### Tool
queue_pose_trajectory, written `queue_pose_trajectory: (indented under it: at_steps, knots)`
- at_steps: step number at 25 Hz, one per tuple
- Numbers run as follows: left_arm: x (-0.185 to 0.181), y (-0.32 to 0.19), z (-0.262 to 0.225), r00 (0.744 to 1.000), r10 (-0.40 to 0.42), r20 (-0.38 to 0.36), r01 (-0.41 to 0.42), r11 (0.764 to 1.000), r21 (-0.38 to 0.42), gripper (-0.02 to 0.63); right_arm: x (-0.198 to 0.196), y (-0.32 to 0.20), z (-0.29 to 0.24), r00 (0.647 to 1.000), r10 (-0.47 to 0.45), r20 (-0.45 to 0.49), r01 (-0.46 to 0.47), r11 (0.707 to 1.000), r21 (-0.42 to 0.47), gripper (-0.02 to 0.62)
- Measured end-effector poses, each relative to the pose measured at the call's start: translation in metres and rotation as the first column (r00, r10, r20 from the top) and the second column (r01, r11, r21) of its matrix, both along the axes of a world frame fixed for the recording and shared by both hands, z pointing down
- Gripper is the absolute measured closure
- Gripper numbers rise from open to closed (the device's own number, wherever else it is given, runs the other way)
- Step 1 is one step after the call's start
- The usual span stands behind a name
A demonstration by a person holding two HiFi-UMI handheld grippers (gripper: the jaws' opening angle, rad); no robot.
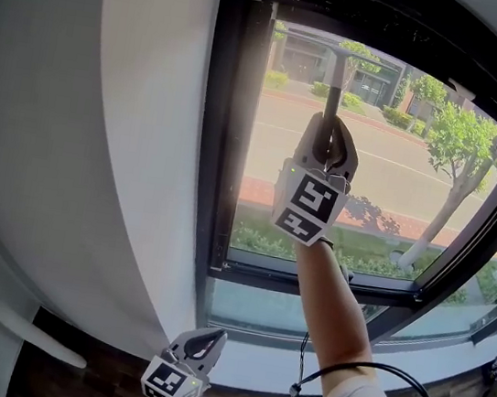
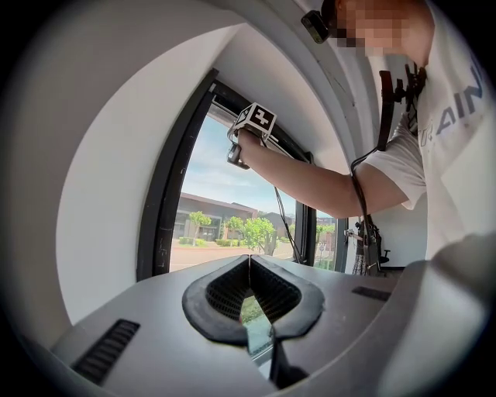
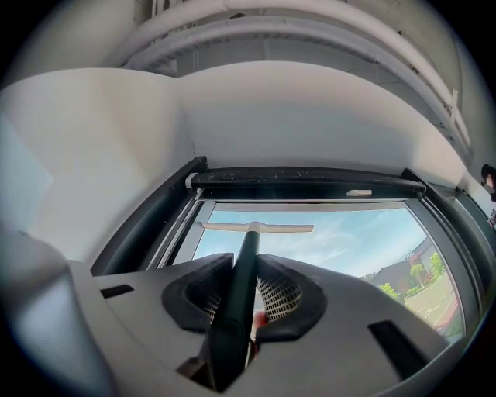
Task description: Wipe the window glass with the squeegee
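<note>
Our head camera faces the window glass (image 1: 374, 165) from behind the right tongs (image 1: 330, 127), raised close to it, with the left tongs (image 1: 209, 337) low beneath them. The right tongs' camera looks up along its jaws, near the window frame (image 3: 302, 177). The left tongs' camera looks from farther back, below. We see the glass in all three.

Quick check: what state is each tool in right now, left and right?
Left tool: shut, nothing between its jaws.
Right tool: shut on the squeegee handle.
</note>
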State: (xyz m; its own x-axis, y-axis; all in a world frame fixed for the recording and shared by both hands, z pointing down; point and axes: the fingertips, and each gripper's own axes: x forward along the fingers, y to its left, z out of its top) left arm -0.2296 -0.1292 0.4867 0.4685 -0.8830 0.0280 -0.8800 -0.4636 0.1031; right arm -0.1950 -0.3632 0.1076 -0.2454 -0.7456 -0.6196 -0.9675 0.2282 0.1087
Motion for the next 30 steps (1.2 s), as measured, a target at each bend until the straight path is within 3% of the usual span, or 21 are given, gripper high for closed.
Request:
queue_pose_trajectory:
  at_steps: [30]
  knots:
    - [0.007,0.006,-0.001,1.000,0.010,0.003,-0.010,1.000,-0.014,0.588,0.013,0.018,0.165,0.994,-0.041,-0.099,0.021,0.980,-0.197,0.495]
